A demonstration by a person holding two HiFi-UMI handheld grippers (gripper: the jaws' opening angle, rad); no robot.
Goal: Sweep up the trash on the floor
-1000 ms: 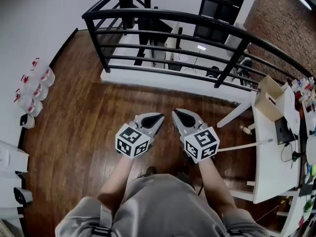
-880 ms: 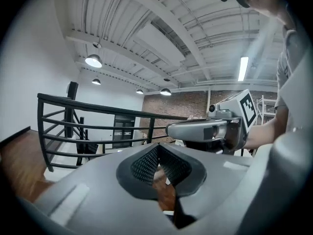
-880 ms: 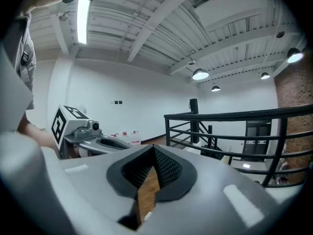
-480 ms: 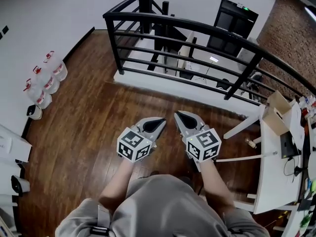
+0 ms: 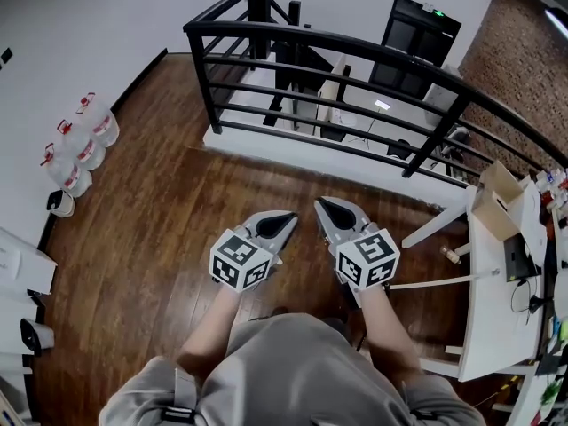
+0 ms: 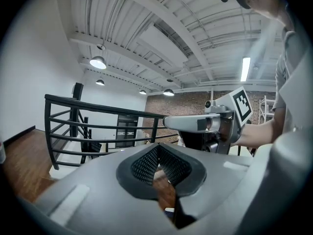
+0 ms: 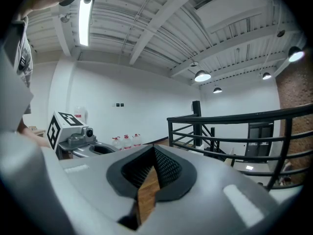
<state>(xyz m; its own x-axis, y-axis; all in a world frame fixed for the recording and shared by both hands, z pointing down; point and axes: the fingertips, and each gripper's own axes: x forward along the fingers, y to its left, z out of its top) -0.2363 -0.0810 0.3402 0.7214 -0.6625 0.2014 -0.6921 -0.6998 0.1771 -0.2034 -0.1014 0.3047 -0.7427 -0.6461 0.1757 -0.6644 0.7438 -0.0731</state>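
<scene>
Left gripper (image 5: pixel 277 222) and right gripper (image 5: pixel 330 211): jaws of each closed tip to tip on nothing, side by side above the wooden floor (image 5: pixel 151 229); trash: none in view, presumably light and loose; no broom visible, so no hold point can be judged.

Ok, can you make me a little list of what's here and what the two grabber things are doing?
Place: dark wooden floor by a black metal railing
Left gripper: fingers shut together, holding nothing
Right gripper: fingers shut together, holding nothing
By the wall: clear plastic water bottles with red caps
Right side: white table with a brown cardboard box on it
Broom or trash: none in view
</scene>
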